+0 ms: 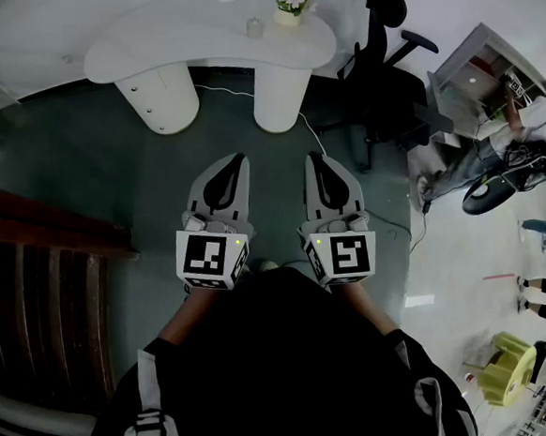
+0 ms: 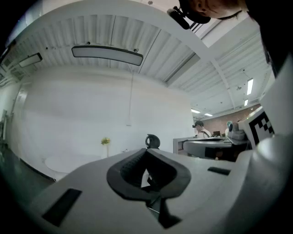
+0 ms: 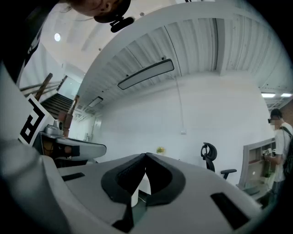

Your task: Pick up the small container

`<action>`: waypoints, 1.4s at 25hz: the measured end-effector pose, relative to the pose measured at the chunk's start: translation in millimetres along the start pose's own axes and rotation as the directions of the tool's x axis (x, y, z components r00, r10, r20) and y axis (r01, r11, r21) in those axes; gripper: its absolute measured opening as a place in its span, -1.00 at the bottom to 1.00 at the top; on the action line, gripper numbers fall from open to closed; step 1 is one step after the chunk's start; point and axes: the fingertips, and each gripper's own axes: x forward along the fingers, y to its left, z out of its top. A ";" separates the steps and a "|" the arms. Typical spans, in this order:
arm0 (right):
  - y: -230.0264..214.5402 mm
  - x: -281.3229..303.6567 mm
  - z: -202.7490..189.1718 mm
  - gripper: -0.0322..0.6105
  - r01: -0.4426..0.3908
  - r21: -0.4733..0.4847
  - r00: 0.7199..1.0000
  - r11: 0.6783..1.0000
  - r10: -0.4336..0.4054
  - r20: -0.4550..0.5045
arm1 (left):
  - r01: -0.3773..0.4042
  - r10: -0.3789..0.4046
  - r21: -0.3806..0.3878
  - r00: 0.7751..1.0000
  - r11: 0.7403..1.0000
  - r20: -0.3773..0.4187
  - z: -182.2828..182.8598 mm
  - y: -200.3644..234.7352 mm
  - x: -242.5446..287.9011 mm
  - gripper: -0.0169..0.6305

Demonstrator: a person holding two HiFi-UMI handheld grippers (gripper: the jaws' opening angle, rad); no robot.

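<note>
A small pale container [image 1: 254, 27] stands on the white curved desk [image 1: 146, 45] at the far side of the room, beside a potted flower [image 1: 291, 4]. My two grippers are held side by side over the dark floor, well short of the desk. The left gripper [image 1: 238, 159] is shut with nothing in it, its jaws meeting at the tip [image 2: 146, 150]. The right gripper [image 1: 313, 158] is also shut and empty, with its jaws closed to a point [image 3: 145, 155]. Both point toward the desk; the flower [image 2: 105, 141] [image 3: 160, 150] shows small beyond each.
A black office chair [image 1: 384, 72] stands right of the desk, and a cable runs across the floor below it. Dark wooden slats [image 1: 45, 305] fill the left side. A person [image 1: 494, 153] stands at a shelf on the right, and a yellow-green stool [image 1: 504, 365] sits at the lower right.
</note>
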 end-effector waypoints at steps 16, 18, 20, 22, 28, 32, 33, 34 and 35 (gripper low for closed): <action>-13.4 33.1 -22.5 -0.82 -0.046 0.003 0.999 0.999 0.046 -0.026 | -0.035 0.035 0.005 0.999 0.999 0.014 -4.6 16.2 31.1 -0.93; -14.4 42.1 -29.2 -0.82 -0.057 0.010 0.997 0.998 0.057 -0.041 | -0.038 0.038 0.003 0.999 0.999 0.014 -6.3 22.6 37.6 -0.93; -16.9 54.1 -30.8 -0.80 -0.065 0.001 0.997 0.998 0.065 -0.029 | -0.039 0.039 0.002 0.999 0.999 0.014 -7.8 30.0 46.1 -0.93; -19.5 68.7 -32.5 -0.67 -0.067 -0.002 0.998 0.998 0.067 -0.019 | -0.037 0.037 0.001 0.999 0.999 0.015 -9.4 39.5 57.0 -0.93; -28.7 124.2 -54.8 -0.52 -0.068 0.016 0.996 0.998 0.069 -0.065 | -0.023 0.023 -0.008 1.000 1.000 0.006 -19.3 75.5 102.7 -0.93; -37.0 173.0 -60.9 -0.49 -0.057 0.011 0.995 0.998 0.058 -0.083 | -0.013 0.013 -0.016 1.000 1.000 -0.004 -15.8 109.7 141.5 -0.93; -38.7 185.8 -63.0 -0.47 -0.052 0.012 0.995 0.999 0.053 -0.085 | -0.010 0.010 -0.015 1.000 1.000 -0.004 -14.8 119.6 150.9 -0.93; -40.3 198.7 -65.7 -0.45 -0.045 0.013 0.995 0.999 0.046 -0.088 | -0.008 0.008 -0.010 1.000 1.000 -0.003 -14.4 129.8 160.4 -0.93; -42.2 211.3 -69.0 -0.45 -0.036 0.014 0.995 0.999 0.037 -0.092 | -0.006 0.006 -0.005 1.000 1.000 -0.002 -14.4 139.8 169.8 -0.93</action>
